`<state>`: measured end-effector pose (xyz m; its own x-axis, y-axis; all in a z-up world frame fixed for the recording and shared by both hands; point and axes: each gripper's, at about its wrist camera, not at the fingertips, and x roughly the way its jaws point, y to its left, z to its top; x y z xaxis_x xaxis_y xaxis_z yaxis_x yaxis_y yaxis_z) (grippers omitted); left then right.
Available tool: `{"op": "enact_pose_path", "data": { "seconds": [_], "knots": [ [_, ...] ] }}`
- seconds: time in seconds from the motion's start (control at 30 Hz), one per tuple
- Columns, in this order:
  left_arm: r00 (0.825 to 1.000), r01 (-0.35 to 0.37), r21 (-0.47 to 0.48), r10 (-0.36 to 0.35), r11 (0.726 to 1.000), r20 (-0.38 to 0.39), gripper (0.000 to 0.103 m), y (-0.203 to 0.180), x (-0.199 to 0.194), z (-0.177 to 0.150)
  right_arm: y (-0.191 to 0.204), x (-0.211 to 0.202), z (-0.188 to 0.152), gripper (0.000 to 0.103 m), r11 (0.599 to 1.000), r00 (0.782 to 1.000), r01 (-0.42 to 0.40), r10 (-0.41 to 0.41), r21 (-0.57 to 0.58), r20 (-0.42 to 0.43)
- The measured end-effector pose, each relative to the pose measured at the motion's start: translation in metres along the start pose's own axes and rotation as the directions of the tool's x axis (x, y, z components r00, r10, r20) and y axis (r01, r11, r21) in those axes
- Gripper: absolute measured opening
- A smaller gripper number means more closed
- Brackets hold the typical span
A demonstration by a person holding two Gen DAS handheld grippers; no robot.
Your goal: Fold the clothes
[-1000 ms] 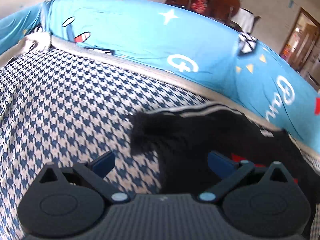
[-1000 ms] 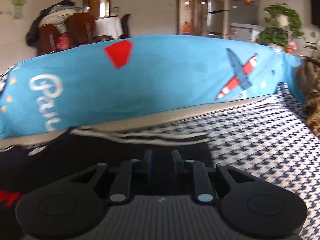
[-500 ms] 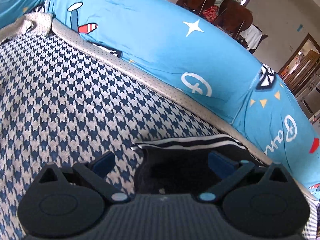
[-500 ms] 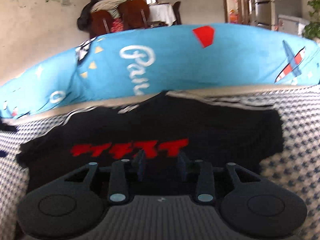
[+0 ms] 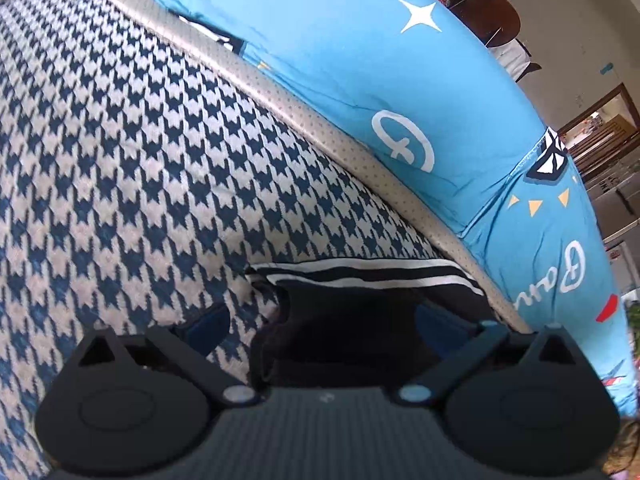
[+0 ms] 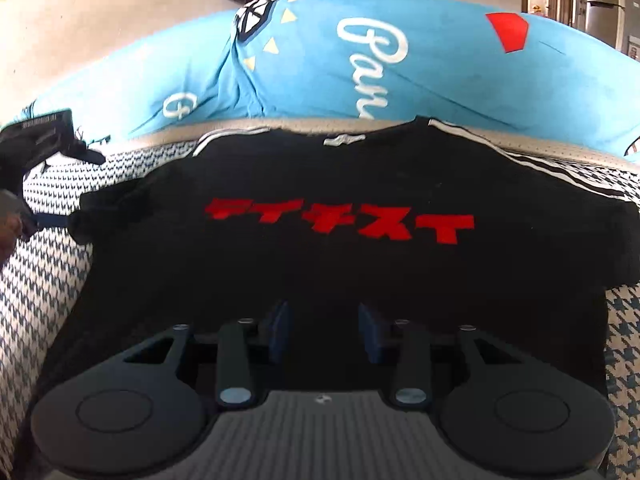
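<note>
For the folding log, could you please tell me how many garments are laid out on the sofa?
1: a black T-shirt with red lettering, spread flat on the houndstooth seat against the blue backrest. Others may lie outside view.

The T-shirt is black with red lettering and white stripes along its sleeves. It lies on a blue-and-white houndstooth cover. The far cushion is bright blue with white script, red and yellow shapes.

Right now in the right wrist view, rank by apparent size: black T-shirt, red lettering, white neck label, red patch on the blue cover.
1. black T-shirt
2. red lettering
3. red patch
4. white neck label, smallest, partly creased.
</note>
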<state>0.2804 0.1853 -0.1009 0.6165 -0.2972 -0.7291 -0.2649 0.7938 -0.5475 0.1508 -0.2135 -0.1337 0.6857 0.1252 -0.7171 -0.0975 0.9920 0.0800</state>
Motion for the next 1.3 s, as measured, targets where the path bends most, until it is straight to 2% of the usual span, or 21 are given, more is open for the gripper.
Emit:
{"op": "enact_pose_path", "data": {
  "seconds": [0.13,0.27,0.4,0.5,0.57,0.77,0.9,0.97,1.03,1.17,1.23,1.3],
  "knots": [
    [0.999,0.032,-0.035,-0.032,0.999,-0.025,0.103,0.005,0.004,0.003,-0.001,0.006,-0.002,0.041,1.0,0.999,-0.013,0.013,0.012,-0.029],
    [0.997,0.068,-0.034,-0.069,0.997,-0.029,0.101,0.004,0.008,0.005,0.001,0.006,-0.004,0.046,1.0,0.999,-0.018,0.018,0.004,-0.036],
    [0.996,0.074,-0.048,-0.076,0.996,-0.035,0.087,0.006,0.017,0.005,0.004,0.006,-0.005,0.049,1.0,0.999,-0.015,0.014,-0.019,-0.037],
    [0.996,0.083,-0.052,-0.085,0.995,-0.04,0.069,0.008,0.023,0.003,0.006,0.007,-0.006,0.052,0.999,0.999,-0.012,0.011,-0.037,-0.038],
    [0.996,0.076,-0.044,-0.077,0.996,-0.036,0.066,0.007,0.025,0.002,0.008,0.008,-0.007,0.054,0.999,0.999,-0.012,0.01,-0.046,-0.038],
    [0.999,0.044,-0.014,-0.044,0.999,-0.006,0.047,0.005,0.031,0.0,0.011,0.009,-0.008,0.056,0.997,0.999,-0.004,0.002,-0.075,-0.038],
    [1.0,0.026,0.003,-0.026,1.0,0.004,0.023,0.003,0.036,-0.002,0.014,0.01,-0.009,0.058,0.996,0.999,0.003,-0.006,-0.093,-0.036],
    [1.0,0.017,0.013,-0.017,1.0,0.008,0.016,0.001,0.039,-0.003,0.014,0.01,-0.009,0.058,0.996,0.999,0.003,-0.006,-0.094,-0.035],
    [0.999,-0.009,0.047,0.008,0.999,0.033,0.009,-0.006,0.037,-0.005,0.013,0.01,-0.009,0.059,0.996,0.999,0.002,-0.005,-0.093,-0.035],
    [0.99,-0.094,0.15,0.076,0.984,0.122,0.007,-0.027,0.029,-0.01,0.014,0.01,-0.009,0.059,0.996,0.999,0.003,-0.007,-0.093,-0.035],
    [0.969,-0.18,0.248,0.128,0.952,0.21,0.007,-0.046,0.022,-0.015,0.014,0.01,-0.009,0.059,0.996,0.999,0.004,-0.007,-0.092,-0.035],
    [0.937,-0.277,0.344,0.172,0.897,0.305,0.007,-0.064,0.019,-0.024,0.013,0.011,-0.009,0.059,0.996,0.999,0.003,-0.007,-0.091,-0.034]
  ]
}}
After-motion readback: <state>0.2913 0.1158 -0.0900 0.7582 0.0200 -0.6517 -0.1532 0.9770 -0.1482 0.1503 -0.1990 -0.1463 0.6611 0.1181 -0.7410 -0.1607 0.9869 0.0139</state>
